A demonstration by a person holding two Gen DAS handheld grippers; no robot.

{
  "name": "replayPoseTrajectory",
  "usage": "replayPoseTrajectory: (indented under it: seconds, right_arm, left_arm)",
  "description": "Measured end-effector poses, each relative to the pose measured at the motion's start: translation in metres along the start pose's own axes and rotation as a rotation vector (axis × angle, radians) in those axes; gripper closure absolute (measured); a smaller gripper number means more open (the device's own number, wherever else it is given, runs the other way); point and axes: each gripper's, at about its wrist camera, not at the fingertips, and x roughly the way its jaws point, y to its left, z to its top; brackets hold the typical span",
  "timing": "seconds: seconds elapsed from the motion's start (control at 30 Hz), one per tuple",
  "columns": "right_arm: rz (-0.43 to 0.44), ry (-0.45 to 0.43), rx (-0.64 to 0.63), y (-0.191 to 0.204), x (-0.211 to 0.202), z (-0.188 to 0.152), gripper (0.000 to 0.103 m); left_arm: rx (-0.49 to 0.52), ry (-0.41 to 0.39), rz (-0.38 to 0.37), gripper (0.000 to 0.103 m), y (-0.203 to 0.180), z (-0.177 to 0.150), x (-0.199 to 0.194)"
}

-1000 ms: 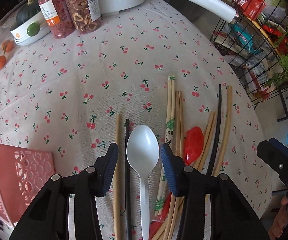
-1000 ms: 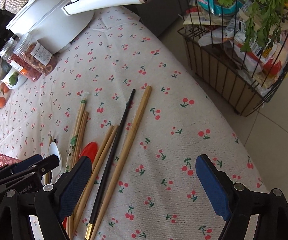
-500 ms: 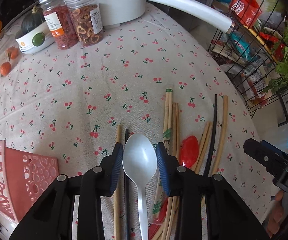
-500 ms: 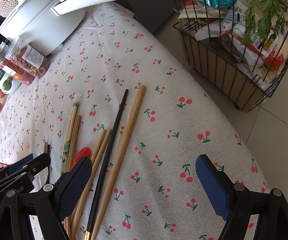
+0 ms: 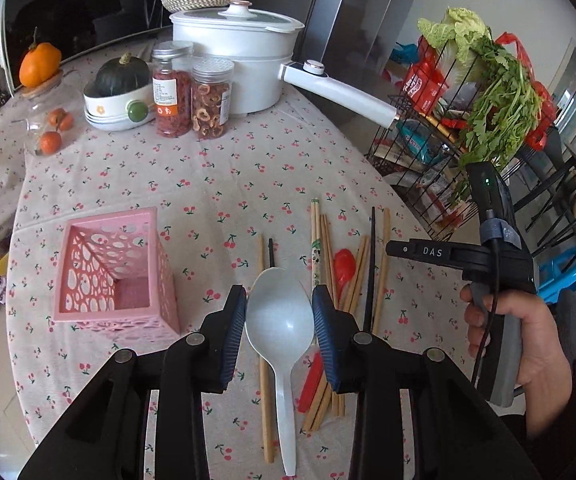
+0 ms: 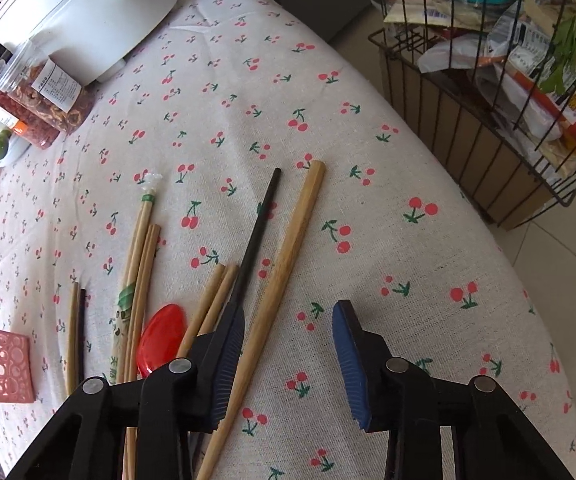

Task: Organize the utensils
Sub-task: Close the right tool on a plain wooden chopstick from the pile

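Note:
My left gripper (image 5: 279, 304) is shut on the bowl of a white plastic spoon (image 5: 281, 332) and holds it above the cherry-print cloth. A pink perforated basket (image 5: 83, 264) stands to its left, its mouth facing up. Wooden and black chopsticks (image 5: 372, 264) and a red spoon (image 5: 344, 264) lie in a loose row beneath. My right gripper (image 6: 288, 316) hangs low over a thick wooden chopstick (image 6: 288, 256) with its jaws closing. The chopstick lies between them by the left pad, and the right pad stands well clear. A black chopstick (image 6: 255, 232) runs just left of it.
A white pot (image 5: 243, 64) with a long handle (image 5: 340, 92), two jars (image 5: 189, 92) and a bowl with a squash (image 5: 119, 96) stand at the back. A wire rack (image 6: 488, 128) with groceries stands past the table's right edge. A person's hand (image 5: 528, 340) holds the right gripper.
My left gripper closed on the white spoon and lifted it up and back, which brought the whole pink basket into view. The right jaws narrowed and sank around the thick wooden chopstick.

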Motion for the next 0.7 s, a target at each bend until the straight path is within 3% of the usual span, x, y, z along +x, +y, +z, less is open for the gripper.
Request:
replayPoseTrajectory:
  seconds: [0.1, 0.2, 0.4, 0.6, 0.7]
  right_arm:
    - [-0.007, -0.009, -0.068, 0.012, -0.012, -0.009, 0.062]
    - [0.007, 0.039, -0.096, 0.018, -0.009, -0.026, 0.063]
    - [0.067, 0.106, -0.029, 0.023, -0.002, -0.058, 0.067]
    - [0.032, 0.079, -0.009, 0.036, -0.007, -0.076, 0.073]
    - [-0.026, 0.075, -0.037, 0.045, -0.008, -0.084, 0.078]
  left_arm:
    - [-0.001, -0.027, -0.011, 0.067, 0.014, -0.015, -0.017]
    - [-0.031, -0.062, -0.023, 0.067, 0.026, -0.025, -0.026]
    - [-0.067, -0.070, -0.074, 0.067, 0.040, -0.028, -0.034]
    - [-0.073, -0.071, -0.101, 0.067, 0.048, -0.031, -0.040]
    - [-0.076, -0.073, -0.106, 0.067, 0.053, -0.033, -0.044]
